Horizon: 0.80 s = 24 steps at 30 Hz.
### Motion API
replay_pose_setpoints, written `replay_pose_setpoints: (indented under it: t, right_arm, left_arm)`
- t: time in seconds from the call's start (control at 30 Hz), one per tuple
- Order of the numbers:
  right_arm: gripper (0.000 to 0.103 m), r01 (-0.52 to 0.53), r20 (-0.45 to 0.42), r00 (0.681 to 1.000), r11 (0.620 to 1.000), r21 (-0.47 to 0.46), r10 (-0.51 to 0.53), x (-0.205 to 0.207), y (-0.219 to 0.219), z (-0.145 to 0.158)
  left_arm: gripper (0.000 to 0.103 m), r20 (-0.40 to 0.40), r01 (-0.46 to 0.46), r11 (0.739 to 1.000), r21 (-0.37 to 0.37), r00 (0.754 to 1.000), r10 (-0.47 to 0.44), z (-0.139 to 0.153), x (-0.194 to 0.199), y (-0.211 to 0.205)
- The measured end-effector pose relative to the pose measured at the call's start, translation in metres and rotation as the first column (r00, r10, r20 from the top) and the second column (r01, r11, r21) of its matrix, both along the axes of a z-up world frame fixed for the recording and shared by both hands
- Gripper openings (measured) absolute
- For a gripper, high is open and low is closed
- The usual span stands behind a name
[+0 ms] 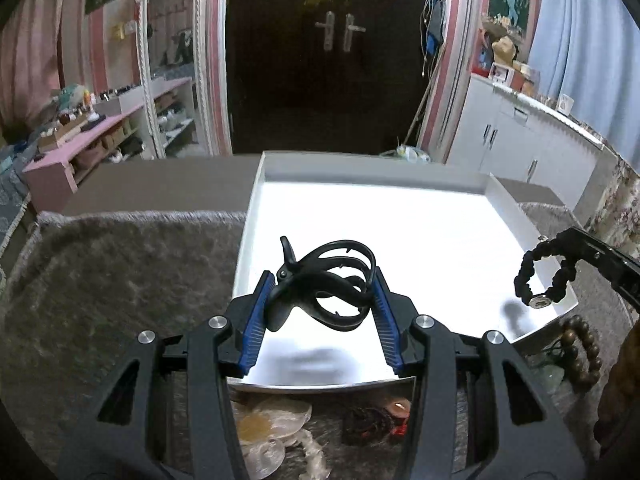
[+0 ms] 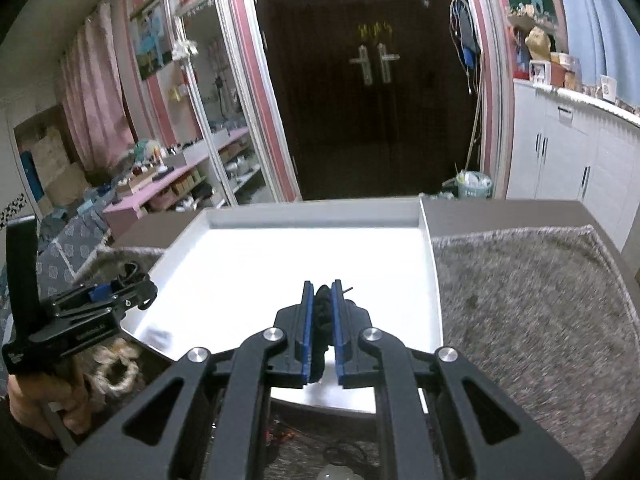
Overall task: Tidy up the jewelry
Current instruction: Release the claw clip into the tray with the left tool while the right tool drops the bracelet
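We see the left gripper (image 1: pixel 325 280) fingers pinching a black hair claw clip (image 1: pixel 324 284). Right gripper (image 2: pixel 320 308) fingers squeeze a black braided bracelet (image 1: pixel 540 276) over the white tray (image 1: pixel 440 240). Grey fuzzy desk (image 1: pixel 120 280), dark double door (image 1: pixel 340 60) behind.

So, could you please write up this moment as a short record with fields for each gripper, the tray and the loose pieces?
left gripper: shut on a black plastic claw hair clip, above the tray
right gripper: shut on a black braided cord bracelet with a metal clasp
shallow white tray: on grey fuzzy cloth
loose pieces: brown wooden bead bracelet beside the tray
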State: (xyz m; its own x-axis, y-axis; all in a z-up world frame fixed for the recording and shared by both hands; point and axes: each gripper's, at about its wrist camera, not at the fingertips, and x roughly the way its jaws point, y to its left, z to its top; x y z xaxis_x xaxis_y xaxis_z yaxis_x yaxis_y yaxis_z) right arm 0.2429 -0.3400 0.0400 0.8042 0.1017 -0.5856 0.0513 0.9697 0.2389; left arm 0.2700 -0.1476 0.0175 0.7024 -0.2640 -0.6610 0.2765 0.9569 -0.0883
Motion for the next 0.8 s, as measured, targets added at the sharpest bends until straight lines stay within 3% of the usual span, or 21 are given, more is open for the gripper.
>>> replay_pose_setpoints:
  t: [0.27, 0.7, 0.73, 0.77, 0.8]
  right_arm:
    - [0.008, 0.025, -0.115, 0.993, 0.999, -0.03, -0.028, 0.011, -0.006, -0.032]
    - [0.012, 0.049, -0.182, 0.982, 0.998, -0.048, -0.057, 0.014, -0.012, -0.047]
    - [0.017, 0.047, -0.181, 0.982, 0.998, -0.045, -0.055, 0.013, -0.012, -0.044]
    - [0.034, 0.05, -0.175, 0.983, 0.998, -0.049, -0.058, 0.013, -0.012, -0.041]
    - [0.043, 0.058, -0.162, 0.985, 0.997, -0.056, -0.067, 0.011, -0.012, -0.036]
  left_arm:
    - [0.047, -0.06, 0.02, 1.0, 0.022, 0.998, -0.018, -0.025, 0.009, -0.007]
    - [0.052, -0.118, 0.026, 0.998, 0.064, 0.993, -0.018, -0.034, 0.02, -0.021]
    - [0.052, -0.12, 0.029, 0.998, 0.061, 0.992, -0.021, -0.034, 0.02, -0.021]
    - [0.055, -0.121, 0.033, 0.998, 0.053, 0.992, -0.026, -0.033, 0.021, -0.02]
    - [0.058, -0.119, 0.034, 0.998, 0.044, 0.993, -0.028, -0.031, 0.02, -0.019]
